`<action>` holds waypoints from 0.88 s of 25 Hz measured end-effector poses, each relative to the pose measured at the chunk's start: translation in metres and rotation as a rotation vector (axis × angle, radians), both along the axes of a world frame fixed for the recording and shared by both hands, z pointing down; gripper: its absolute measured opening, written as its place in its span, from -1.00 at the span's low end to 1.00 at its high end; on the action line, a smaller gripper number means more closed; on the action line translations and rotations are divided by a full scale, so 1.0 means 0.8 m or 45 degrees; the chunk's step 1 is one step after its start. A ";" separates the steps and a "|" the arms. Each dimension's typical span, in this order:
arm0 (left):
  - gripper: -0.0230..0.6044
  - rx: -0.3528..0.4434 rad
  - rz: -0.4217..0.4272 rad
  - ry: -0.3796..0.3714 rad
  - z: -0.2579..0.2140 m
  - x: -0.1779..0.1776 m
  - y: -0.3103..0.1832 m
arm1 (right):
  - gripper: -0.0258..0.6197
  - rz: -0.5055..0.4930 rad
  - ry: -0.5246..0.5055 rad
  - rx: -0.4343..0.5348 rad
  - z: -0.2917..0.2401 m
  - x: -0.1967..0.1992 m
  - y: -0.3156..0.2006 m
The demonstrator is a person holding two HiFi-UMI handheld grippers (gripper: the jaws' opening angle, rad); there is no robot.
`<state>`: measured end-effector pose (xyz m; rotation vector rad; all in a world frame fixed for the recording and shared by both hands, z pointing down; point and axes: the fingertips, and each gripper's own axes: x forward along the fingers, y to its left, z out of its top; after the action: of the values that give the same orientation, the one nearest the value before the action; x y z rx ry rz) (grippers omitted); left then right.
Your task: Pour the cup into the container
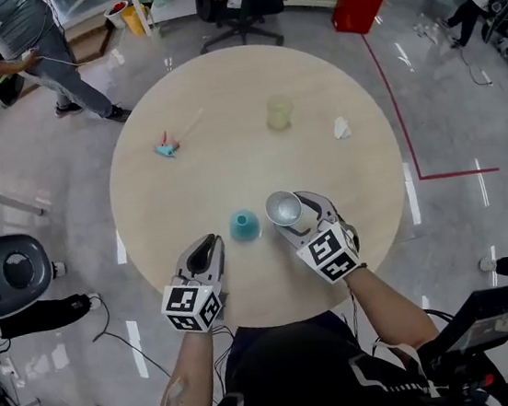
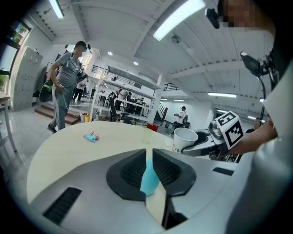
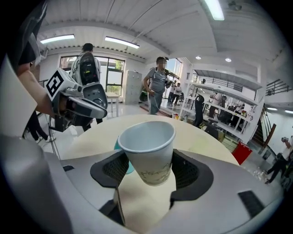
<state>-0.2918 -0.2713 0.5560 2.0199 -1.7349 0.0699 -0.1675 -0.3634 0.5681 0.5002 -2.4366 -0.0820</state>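
Observation:
My right gripper point(image 1: 298, 212) is shut on a white paper cup point(image 1: 282, 208), its pads pressing the cup's sides point(image 3: 149, 153). The cup leans, mouth up and tipped a little toward the camera, and I see nothing inside it. A small teal container point(image 1: 244, 225) stands on the round table point(image 1: 221, 90) just left of the cup. It shows beyond the narrow slit of my left gripper point(image 2: 147, 154) as a teal shape point(image 2: 149, 179). My left gripper point(image 1: 210, 244) is shut with nothing held, a short way left of the container.
A clear plastic cup point(image 1: 279, 112), a crumpled white scrap point(image 1: 342, 127) and a small blue and pink item point(image 1: 167, 148) lie on the table's far half. People stand beyond the table, and an office chair point(image 1: 242, 4) and a red bin point(image 1: 357, 5) are at the back.

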 end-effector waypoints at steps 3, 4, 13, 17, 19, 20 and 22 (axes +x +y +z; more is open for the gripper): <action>-0.83 0.016 -0.017 0.004 -0.008 -0.009 -0.002 | 0.01 -0.027 0.066 0.038 -0.005 -0.012 -0.002; -0.85 0.017 -0.023 0.005 -0.009 -0.011 -0.001 | 0.01 -0.037 0.088 0.050 -0.006 -0.015 -0.002; -0.92 0.022 -0.060 0.030 -0.001 -0.027 0.005 | 0.01 -0.139 0.321 0.193 0.008 -0.042 0.002; -0.92 0.024 -0.064 0.039 -0.004 -0.028 0.016 | 0.01 -0.153 0.421 0.266 0.010 -0.044 0.005; -0.92 0.020 -0.058 0.038 -0.004 -0.026 0.020 | 0.00 -0.154 0.467 0.303 0.011 -0.042 0.005; -0.92 0.019 -0.055 0.038 -0.004 -0.025 0.020 | 0.00 -0.155 0.486 0.318 0.012 -0.042 0.004; -0.92 0.021 -0.049 0.042 -0.003 -0.023 0.021 | 0.00 -0.157 0.518 0.348 0.014 -0.042 0.002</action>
<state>-0.3098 -0.2547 0.5535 1.9871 -1.7591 0.0095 -0.2009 -0.3622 0.5790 0.4040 -2.0609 -0.5233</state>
